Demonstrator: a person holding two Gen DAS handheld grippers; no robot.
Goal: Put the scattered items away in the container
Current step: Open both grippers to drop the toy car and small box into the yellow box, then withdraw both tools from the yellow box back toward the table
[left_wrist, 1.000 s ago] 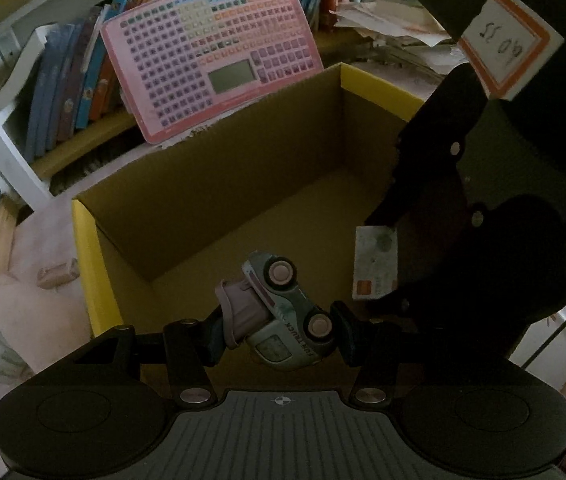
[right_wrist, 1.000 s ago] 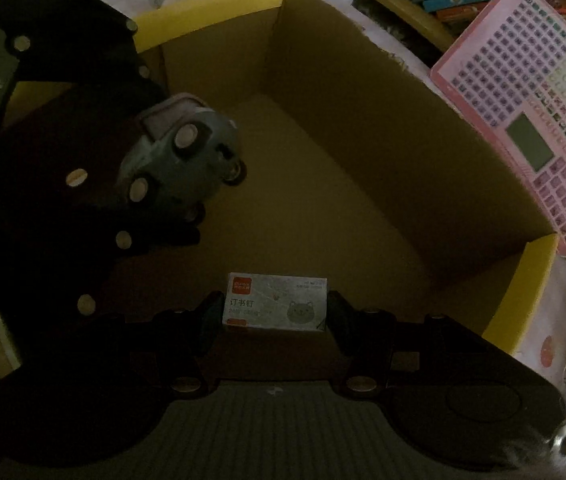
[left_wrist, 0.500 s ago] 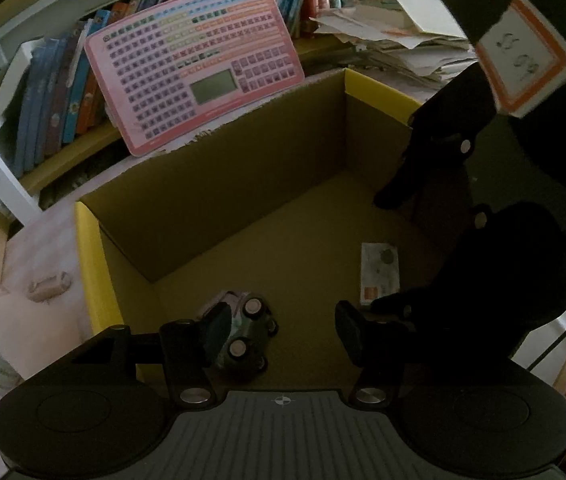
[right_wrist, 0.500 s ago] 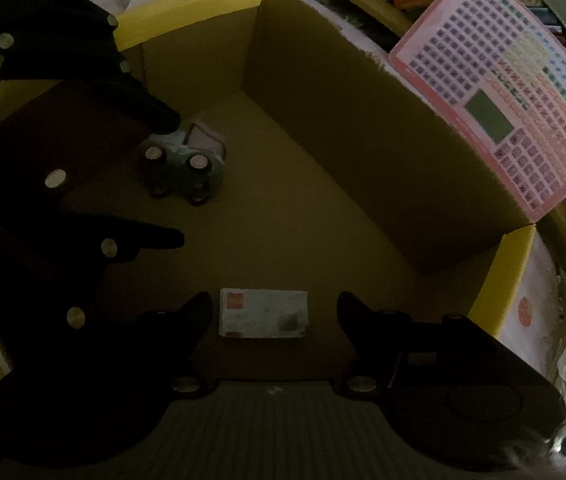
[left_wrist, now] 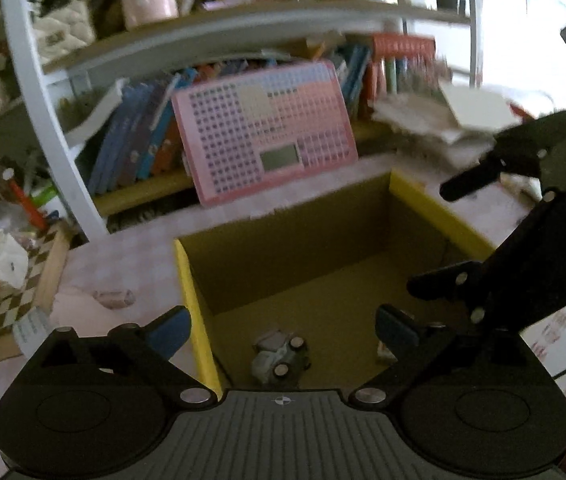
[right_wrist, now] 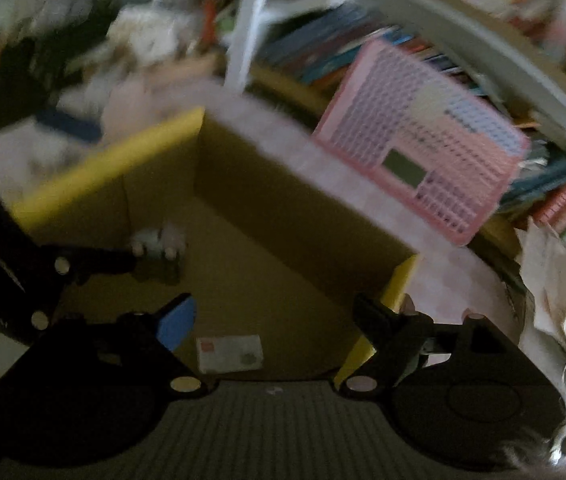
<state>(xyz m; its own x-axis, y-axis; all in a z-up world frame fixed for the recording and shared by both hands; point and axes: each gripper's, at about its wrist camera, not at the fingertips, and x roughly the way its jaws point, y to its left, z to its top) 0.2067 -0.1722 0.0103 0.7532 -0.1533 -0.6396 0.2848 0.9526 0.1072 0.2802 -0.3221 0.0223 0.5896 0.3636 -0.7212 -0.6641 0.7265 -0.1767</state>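
Observation:
An open cardboard box (left_wrist: pixel 197 312) with yellow rims holds both items. A pale green and pink toy car (left_wrist: pixel 281 354) lies on its side on the box floor, and a small white staples box (right_wrist: pixel 230 354) lies flat nearby. Above the car hovers my left gripper (left_wrist: pixel 283 326), jaws opening wide, with nothing pressed between them. My right gripper (right_wrist: pixel 275 318) is over the staples box, its jaws also opening and clear of it. The car (right_wrist: pixel 159 244) shows beside a left finger (right_wrist: pixel 95 261). In the left wrist view the right gripper (left_wrist: pixel 449 232) is at the right.
A pink toy keyboard (left_wrist: pixel 263 136) leans on a bookshelf behind the box. A checkered board box (left_wrist: pixel 23 280) and crumpled paper sit at the left, with a small pinkish item (left_wrist: pixel 113 298) on the pink tabletop. Loose papers (left_wrist: pixel 443 120) are piled at the back right.
Both grippers let go: the car and the staples box dropped to the box floor. Both sets of jaws spread wider, and both grippers rose and tilted up.

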